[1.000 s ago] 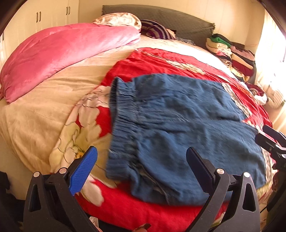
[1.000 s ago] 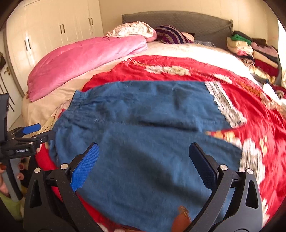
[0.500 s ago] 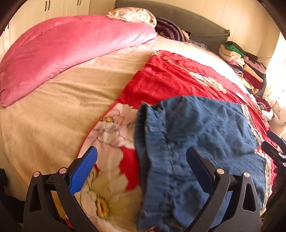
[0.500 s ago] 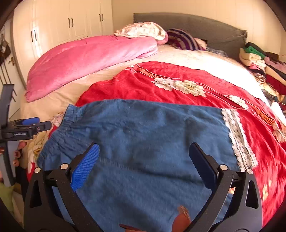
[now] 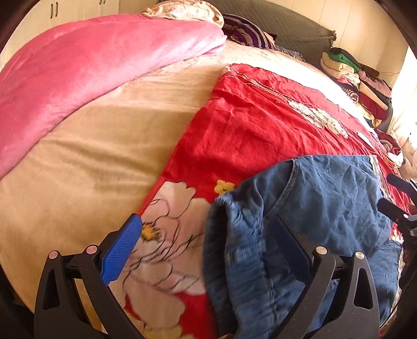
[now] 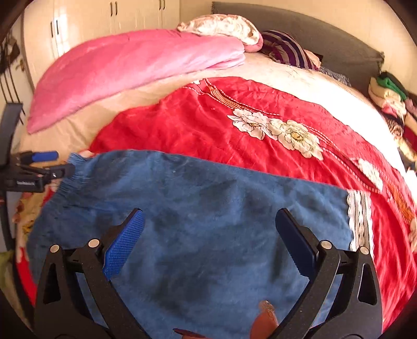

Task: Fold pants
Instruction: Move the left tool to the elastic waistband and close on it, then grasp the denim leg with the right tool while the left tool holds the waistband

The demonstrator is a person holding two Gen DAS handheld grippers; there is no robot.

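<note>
Left wrist view: soft, limp blue pants (image 5: 325,206) lie under wide-open, empty left gripper (image 5: 208,250); gathered waistband (image 5: 234,260) offers grip. Right gripper (image 6: 208,234) equally open, empty.

A wide bed (image 6: 299,78) with a beige cover fills a sunlit bedroom, backed by a grey padded headboard (image 6: 299,28). A red floral quilt (image 6: 234,135) spreads over the bed's right half, while a rolled pink blanket (image 6: 135,70) lies along its left edge. A striped pillow (image 6: 284,49) rests at the head, and folded clothes (image 5: 351,75) are stacked at the far right corner. White wardrobe doors (image 6: 109,15) line the left wall. Strong daylight enters from the right.
</note>
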